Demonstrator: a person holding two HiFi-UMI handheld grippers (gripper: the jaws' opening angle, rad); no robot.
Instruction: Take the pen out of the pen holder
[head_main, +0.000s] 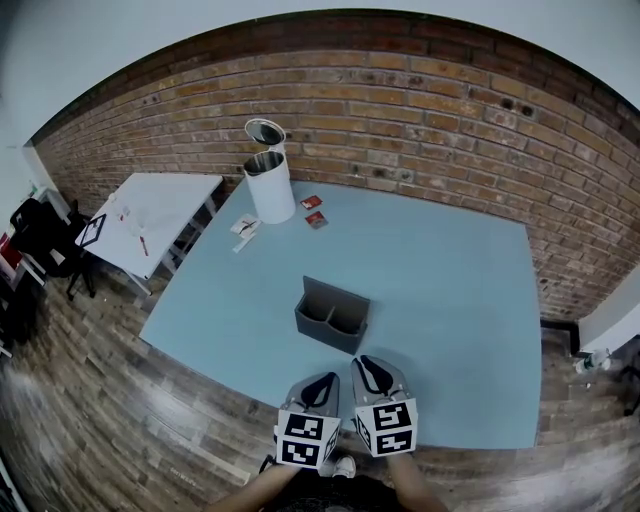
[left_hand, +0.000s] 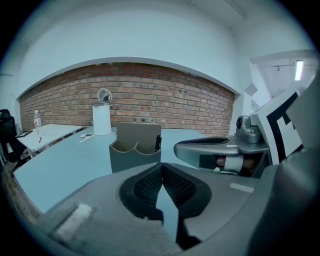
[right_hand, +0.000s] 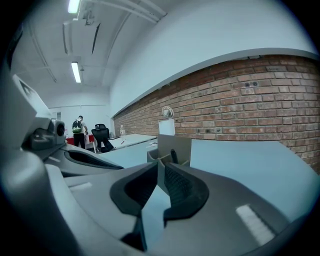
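Note:
A grey two-compartment pen holder (head_main: 333, 315) stands near the middle of the blue table (head_main: 450, 290). In the left gripper view a dark pen (left_hand: 158, 142) stands upright in the right compartment of the holder (left_hand: 135, 147). The right gripper view shows the same pen (right_hand: 173, 155) just beyond the jaws. Both grippers hover side by side at the table's near edge, short of the holder. My left gripper (head_main: 320, 382) has its tips together with nothing between them. My right gripper (head_main: 372, 368) shows a narrow gap between its tips and holds nothing.
A white bin (head_main: 268, 180) with its lid up stands at the table's far left corner, with small red items (head_main: 314, 211) and a white paper (head_main: 245, 228) nearby. A white side table (head_main: 150, 215) is on the left. A person (right_hand: 78, 131) stands far off by an office chair (right_hand: 102, 135).

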